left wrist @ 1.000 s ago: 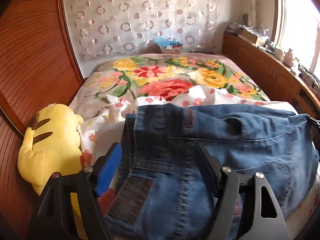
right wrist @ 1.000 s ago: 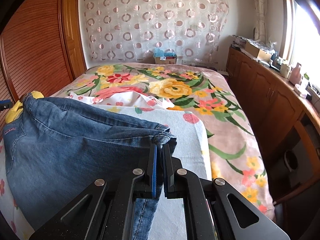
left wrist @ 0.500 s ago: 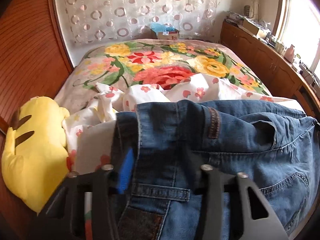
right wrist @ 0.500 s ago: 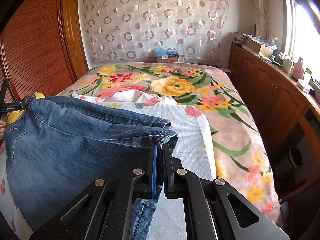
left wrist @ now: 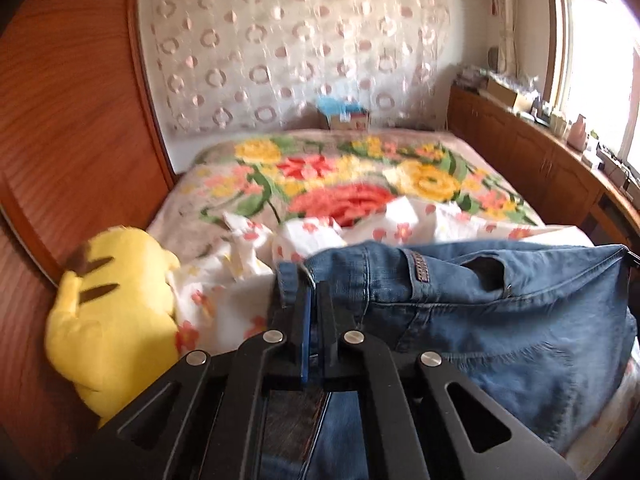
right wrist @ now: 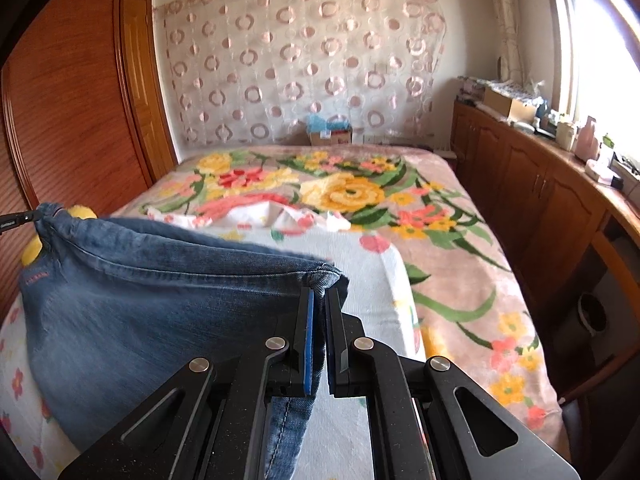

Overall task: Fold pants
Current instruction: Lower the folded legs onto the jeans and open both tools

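Blue denim pants (left wrist: 500,320) hang stretched between the two grippers above the near end of the bed. My left gripper (left wrist: 314,288) is shut on the pants' waistband at their left corner. My right gripper (right wrist: 320,292) is shut on the pants (right wrist: 160,304) at the opposite waistband corner. In the right wrist view the left gripper's tip (right wrist: 16,220) shows at the far left, pinching the bunched denim. The legs drop down out of sight below both cameras.
A floral blanket (right wrist: 440,248) covers the bed, with a white flowered sheet (left wrist: 400,228) crumpled behind the pants. A yellow plush toy (left wrist: 112,312) lies at the left by the wooden wardrobe (left wrist: 68,120). Wooden cabinets (right wrist: 540,184) with clutter run along the right.
My left gripper's jaws closed from wide open onto the waistband corner and lifted it, bunching the denim. The right gripper kept its grip and barely moved.
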Demonstrator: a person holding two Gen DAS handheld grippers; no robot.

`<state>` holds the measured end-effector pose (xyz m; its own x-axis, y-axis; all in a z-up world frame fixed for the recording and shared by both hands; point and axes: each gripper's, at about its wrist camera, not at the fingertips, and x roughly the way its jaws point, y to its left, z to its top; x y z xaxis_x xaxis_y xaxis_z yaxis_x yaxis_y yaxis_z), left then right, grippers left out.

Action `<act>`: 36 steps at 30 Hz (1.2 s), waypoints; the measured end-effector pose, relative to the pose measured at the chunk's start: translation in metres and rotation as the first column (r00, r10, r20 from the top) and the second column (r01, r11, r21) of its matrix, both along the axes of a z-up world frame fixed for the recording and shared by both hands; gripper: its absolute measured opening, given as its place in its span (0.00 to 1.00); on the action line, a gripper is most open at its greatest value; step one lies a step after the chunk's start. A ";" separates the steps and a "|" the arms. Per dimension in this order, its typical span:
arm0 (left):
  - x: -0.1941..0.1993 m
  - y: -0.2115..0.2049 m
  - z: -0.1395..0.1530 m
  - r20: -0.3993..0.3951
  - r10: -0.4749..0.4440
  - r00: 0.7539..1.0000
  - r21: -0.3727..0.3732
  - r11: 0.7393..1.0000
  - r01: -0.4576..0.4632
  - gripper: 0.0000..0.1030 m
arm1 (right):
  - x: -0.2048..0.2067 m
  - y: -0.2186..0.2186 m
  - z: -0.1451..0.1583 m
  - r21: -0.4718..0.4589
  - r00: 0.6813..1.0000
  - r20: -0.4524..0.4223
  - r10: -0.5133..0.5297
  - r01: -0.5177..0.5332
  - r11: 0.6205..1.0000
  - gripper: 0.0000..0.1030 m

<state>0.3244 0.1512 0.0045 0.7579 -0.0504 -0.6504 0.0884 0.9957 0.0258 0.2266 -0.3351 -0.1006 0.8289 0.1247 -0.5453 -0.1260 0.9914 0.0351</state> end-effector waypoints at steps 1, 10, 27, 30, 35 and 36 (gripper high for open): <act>-0.005 0.002 0.008 0.018 0.008 1.000 0.000 1.000 -0.008 0.03 | -0.005 0.000 0.004 -0.001 1.000 0.019 -0.003 0.003 1.000 0.04; -0.030 0.020 0.055 0.125 0.060 0.990 -0.012 0.998 -0.059 0.03 | -0.044 0.002 0.036 0.010 0.990 0.139 0.029 -0.030 0.999 0.04; 0.101 -0.012 -0.029 -0.034 0.091 0.995 0.083 0.993 -0.088 0.03 | 0.089 0.007 -0.032 -0.122 0.996 -0.085 0.010 -0.020 0.992 0.04; 0.113 -0.013 -0.040 -0.054 0.092 0.994 0.088 0.992 -0.087 0.03 | 0.106 0.013 -0.033 -0.130 0.994 -0.107 0.003 -0.017 0.991 0.04; 0.116 -0.013 -0.050 -0.075 0.090 0.993 0.096 0.992 -0.082 0.03 | 0.115 0.018 -0.033 -0.126 0.990 -0.138 -0.004 -0.013 0.992 0.04; 0.114 -0.012 -0.050 -0.079 0.087 0.993 0.094 0.992 -0.080 0.04 | 0.112 0.016 -0.030 -0.113 0.990 -0.140 -0.005 -0.011 0.994 0.04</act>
